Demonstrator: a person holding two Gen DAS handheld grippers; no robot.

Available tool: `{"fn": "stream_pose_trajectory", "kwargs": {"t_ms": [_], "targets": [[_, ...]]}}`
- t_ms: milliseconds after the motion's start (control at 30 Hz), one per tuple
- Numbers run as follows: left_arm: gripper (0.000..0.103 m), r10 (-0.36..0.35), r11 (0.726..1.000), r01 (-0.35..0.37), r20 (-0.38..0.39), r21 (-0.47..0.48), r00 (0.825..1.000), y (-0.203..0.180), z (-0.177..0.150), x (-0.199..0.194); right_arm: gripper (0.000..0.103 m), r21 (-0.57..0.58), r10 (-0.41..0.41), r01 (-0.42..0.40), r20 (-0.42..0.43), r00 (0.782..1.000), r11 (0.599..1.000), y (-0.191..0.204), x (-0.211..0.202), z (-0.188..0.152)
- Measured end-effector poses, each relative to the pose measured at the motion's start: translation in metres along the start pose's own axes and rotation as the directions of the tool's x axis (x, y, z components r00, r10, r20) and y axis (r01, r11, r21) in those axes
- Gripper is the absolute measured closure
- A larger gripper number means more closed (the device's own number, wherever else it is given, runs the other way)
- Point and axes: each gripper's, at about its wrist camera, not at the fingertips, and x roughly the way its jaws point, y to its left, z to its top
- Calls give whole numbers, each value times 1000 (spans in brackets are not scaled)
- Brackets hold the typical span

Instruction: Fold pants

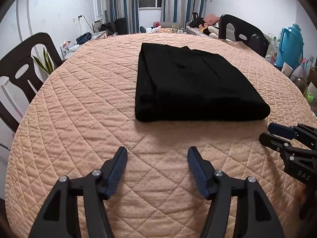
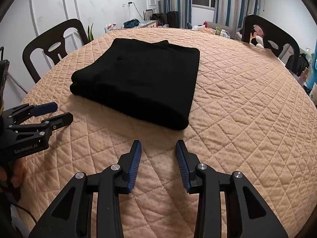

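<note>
Black pants (image 1: 190, 83) lie folded into a thick rectangle on the peach quilted table cover (image 1: 89, 103); they also show in the right wrist view (image 2: 142, 79). My left gripper (image 1: 157, 150) is open and empty, held above the cover in front of the pants. My right gripper (image 2: 158, 143) is open and empty, near the pants' front corner. The right gripper shows at the right edge of the left wrist view (image 1: 266, 131), and the left gripper shows at the left of the right wrist view (image 2: 64, 111). Neither touches the pants.
Dark plastic chairs stand at the table's left (image 1: 21, 71) and far right (image 1: 239, 31). A blue thermos jug (image 1: 291, 43) and small items crowd the right side beyond the table. The quilted cover (image 2: 247, 109) extends right of the pants.
</note>
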Motion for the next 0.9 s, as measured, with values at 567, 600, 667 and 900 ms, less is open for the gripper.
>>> {"fn": "stream_pose_trajectory", "kwargs": {"t_ms": [567,600,667,900], "targets": [[24,14,1000,-14,-14,21,1000,-1,0,3,65,2,0,0,1,1000,1000,0,1,-1],[23,14,1000,-14,-14,21,1000,0,1,4,65,3,0,0,1,1000,1000,0,1,-1],[23,15,1000,-15,-14,21,1000,0,1,3,65,2,0,0,1,1000,1000,1,0,-2],[18,30,999,-30,-18,18,999,0,1,6,65,3,1,-1,1,1000,1000,1,1,-2]]}}
